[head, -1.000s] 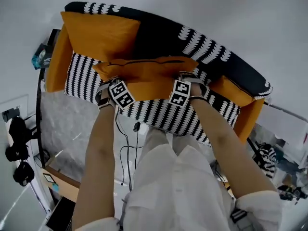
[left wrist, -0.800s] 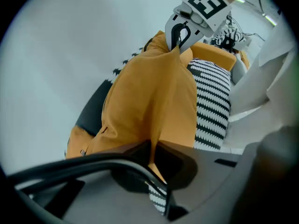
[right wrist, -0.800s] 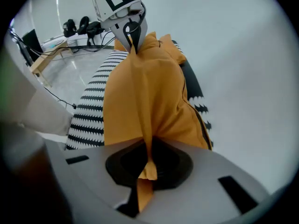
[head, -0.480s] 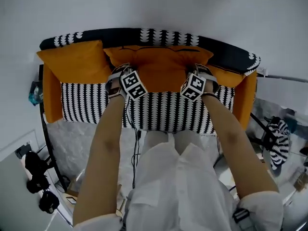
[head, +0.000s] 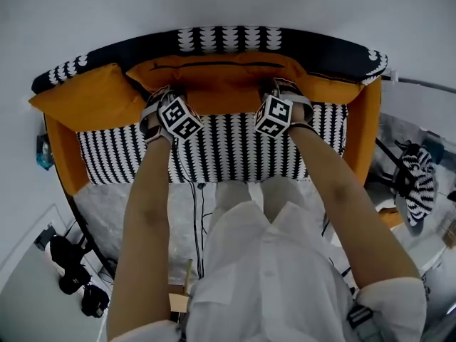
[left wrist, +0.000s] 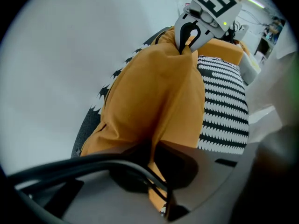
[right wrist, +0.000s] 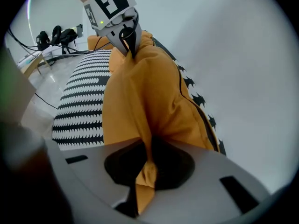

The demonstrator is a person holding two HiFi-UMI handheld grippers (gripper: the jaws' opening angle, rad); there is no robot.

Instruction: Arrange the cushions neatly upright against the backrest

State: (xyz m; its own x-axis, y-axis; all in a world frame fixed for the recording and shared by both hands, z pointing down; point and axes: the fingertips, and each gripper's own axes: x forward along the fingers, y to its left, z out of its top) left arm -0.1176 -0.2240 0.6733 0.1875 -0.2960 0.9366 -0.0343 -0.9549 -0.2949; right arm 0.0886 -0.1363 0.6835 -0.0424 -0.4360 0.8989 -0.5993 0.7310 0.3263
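Middle cushion (head: 214, 84): stands along the back edge of the sofa (head: 228, 38), between the cushions in its left and right corners.
Left gripper (left wrist: 156, 181): fingers clamped on a fold of the cushion's near edge.
Right gripper (right wrist: 147, 171): jaws have just been easing open, with cloth still pinched between them.
Risk: uneven release could twist the cushion or let it slump onto the seat (head: 228, 148).
Risk: snagged cloth could drag it off the backrest.

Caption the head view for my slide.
The orange cushion pinched against the sofa backrest by the left tool and right tool, right jaws just easing open.
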